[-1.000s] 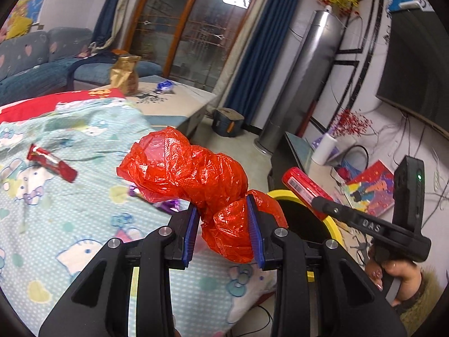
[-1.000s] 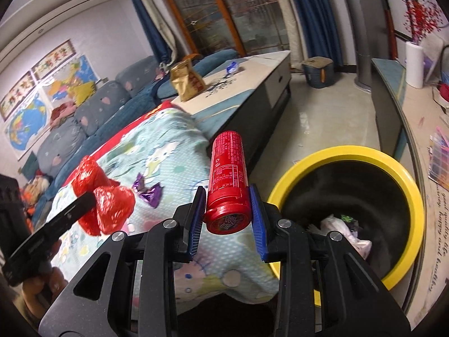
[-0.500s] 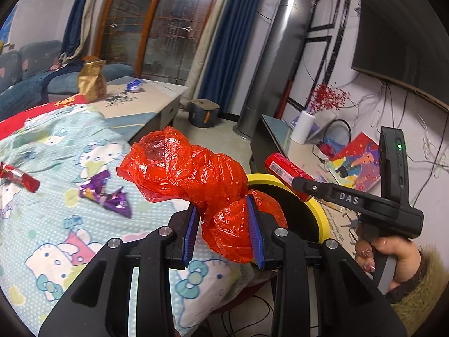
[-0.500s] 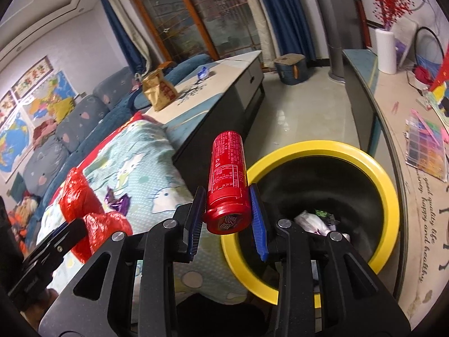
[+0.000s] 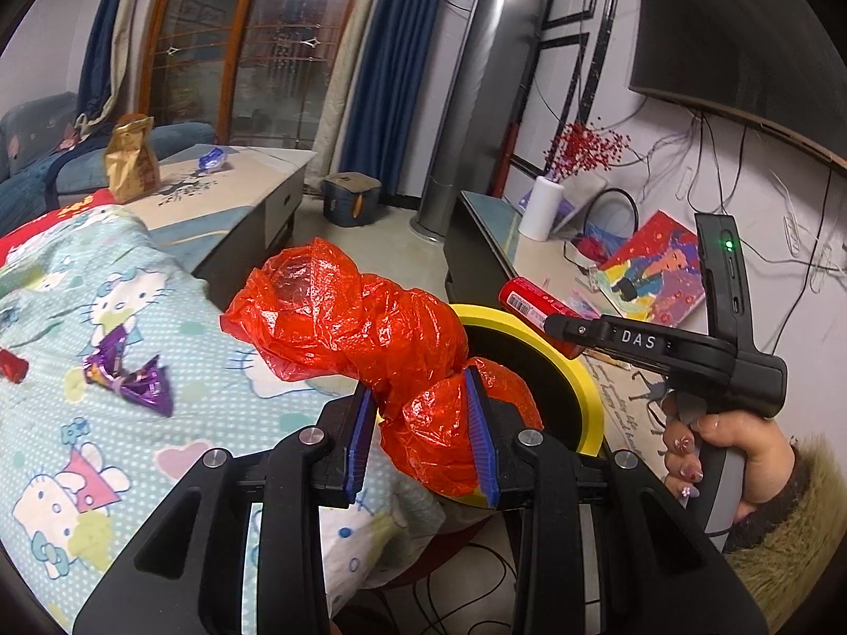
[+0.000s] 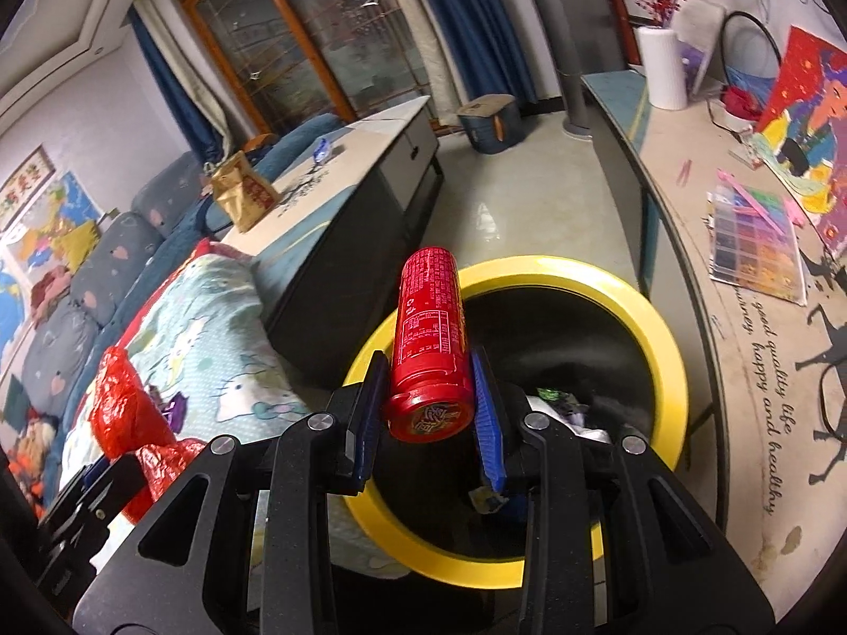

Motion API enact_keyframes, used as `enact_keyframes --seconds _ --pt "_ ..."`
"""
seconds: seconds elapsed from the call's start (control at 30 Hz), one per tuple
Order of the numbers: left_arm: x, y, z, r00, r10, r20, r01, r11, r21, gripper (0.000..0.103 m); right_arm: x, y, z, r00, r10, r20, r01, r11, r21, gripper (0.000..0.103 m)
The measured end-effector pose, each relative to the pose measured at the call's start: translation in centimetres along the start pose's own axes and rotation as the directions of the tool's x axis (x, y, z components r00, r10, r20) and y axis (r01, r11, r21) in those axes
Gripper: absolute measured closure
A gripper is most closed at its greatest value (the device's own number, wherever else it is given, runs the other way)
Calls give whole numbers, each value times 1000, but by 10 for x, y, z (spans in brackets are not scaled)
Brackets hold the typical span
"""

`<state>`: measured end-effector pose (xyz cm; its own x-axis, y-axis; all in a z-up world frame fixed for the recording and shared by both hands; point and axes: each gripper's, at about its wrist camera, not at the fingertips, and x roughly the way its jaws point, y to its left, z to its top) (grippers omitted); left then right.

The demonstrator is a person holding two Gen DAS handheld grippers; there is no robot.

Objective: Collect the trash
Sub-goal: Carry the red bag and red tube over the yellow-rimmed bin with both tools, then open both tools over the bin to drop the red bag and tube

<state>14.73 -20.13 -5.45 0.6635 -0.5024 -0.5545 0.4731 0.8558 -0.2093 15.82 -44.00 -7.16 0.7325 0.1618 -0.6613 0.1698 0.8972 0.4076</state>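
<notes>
Fingers of the left gripper clamped on a crumpled red plastic bag, which bulges up and forward over the near rim of the yellow-rimmed bin; fingers of the right gripper clamped on the base end of a red can, its far end tilted up and away over the bin mouth. Step in hand, as I judge it: carry to the bin, both loads near release. Next move calls for bringing each load squarely over the opening, then parting the fingers; the bag is light and may cling. Both grippers pitch downward; the right hand grips its handle. Purple wrapper and a red scrap left on the bed
</notes>
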Motion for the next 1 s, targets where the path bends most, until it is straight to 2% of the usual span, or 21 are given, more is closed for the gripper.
enact_keyframes --seconds 0.57,0.93,1.0 --pt "46 -27 -12 995 -51 -85 58 996 70 72 12 -39 -5 997 -62 -44 65 995 77 78" --pt "84 -38 -16 987 -80 -141 94 991 96 70 14 -59 -5 996 -81 -44 86 987 139 76" --pt "95 -39 -11 982 -99 -158 114 990 88 67 12 -65 -5 996 -84 -38 89 982 167 56"
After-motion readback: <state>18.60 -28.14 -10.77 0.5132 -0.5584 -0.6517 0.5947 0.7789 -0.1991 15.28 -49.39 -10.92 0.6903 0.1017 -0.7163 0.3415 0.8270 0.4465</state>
